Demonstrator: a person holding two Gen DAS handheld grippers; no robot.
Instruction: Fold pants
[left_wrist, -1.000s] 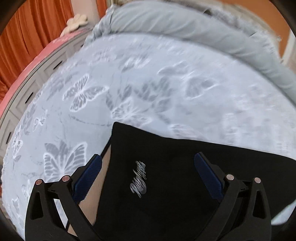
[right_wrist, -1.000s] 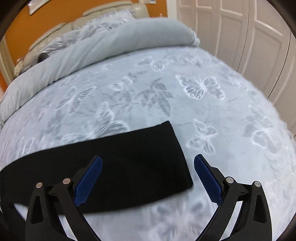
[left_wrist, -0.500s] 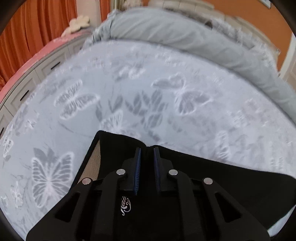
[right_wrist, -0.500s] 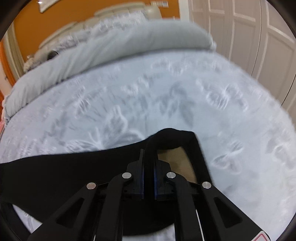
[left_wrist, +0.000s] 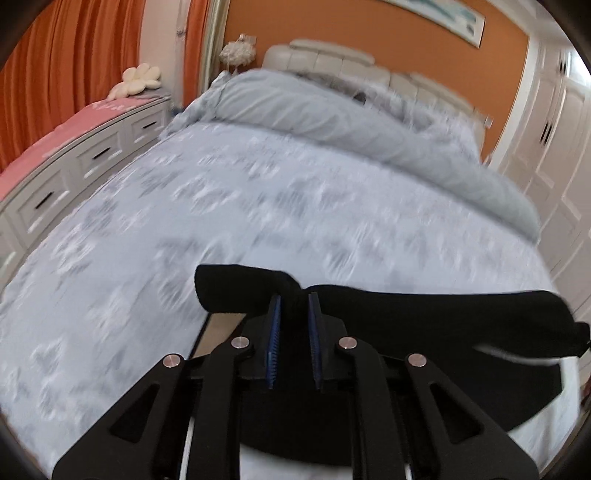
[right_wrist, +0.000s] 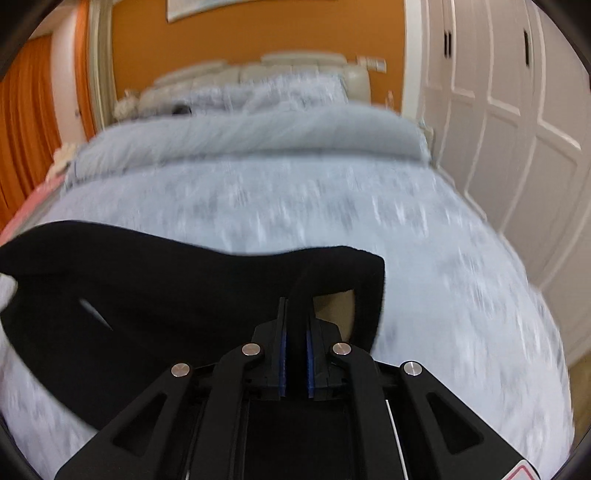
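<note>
The black pants hang lifted above the bed, stretched sideways between my two grippers. My left gripper is shut on the pants' left end, with cloth bunched between the blue pads. My right gripper is shut on the right end of the pants, where a tan lining shows inside the opening. The cloth sags in the middle. Both views are motion-blurred.
The bed has a pale blue butterfly cover with a rolled grey duvet at the headboard. A white drawer unit with a pink top stands on the left. White wardrobe doors stand on the right.
Both grippers closed on the ends of the pants, then lifted them off the bed. The views have tilted up toward the headboard.
</note>
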